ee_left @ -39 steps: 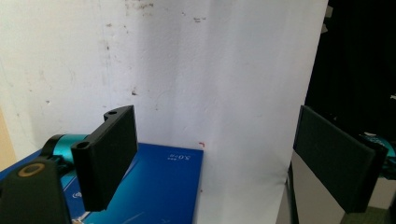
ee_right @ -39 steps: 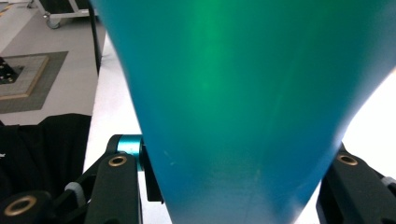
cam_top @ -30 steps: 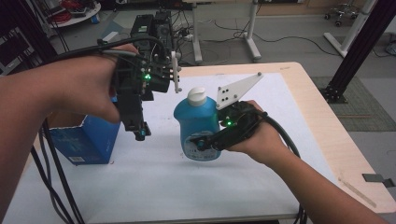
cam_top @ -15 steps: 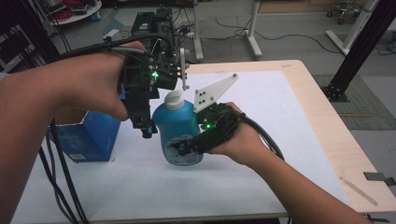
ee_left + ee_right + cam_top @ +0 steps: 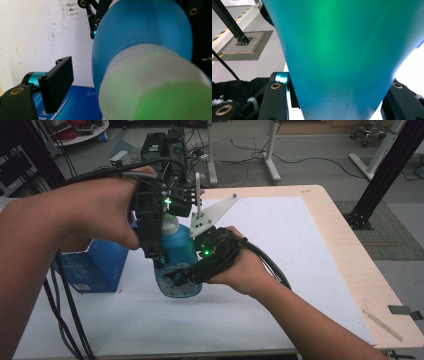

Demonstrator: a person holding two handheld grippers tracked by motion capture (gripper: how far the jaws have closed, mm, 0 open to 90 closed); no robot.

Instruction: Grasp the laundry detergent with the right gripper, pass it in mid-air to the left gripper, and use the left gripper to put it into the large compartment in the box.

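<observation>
The right gripper [image 5: 175, 277], reaching in palm-up, clamps a tilted blue bottle [image 5: 177, 252] low down, while the left gripper [image 5: 159, 255] hangs vertical above it, jaws spread around its white cap [image 5: 155, 85].

Right claw [image 5: 176, 279] clamped, level; left claw [image 5: 159, 257] parted, pointing down

This is a lab or robotics test space. At twelve o'clock, black electronic equipment [image 5: 162, 147] trails loose black cables [image 5: 300, 162] over a grey concrete floor [image 5: 320, 150]. A black aluminium frame post [image 5: 387, 172] stands at two o'clock beside the white-topped wooden table [image 5: 325, 250].
</observation>
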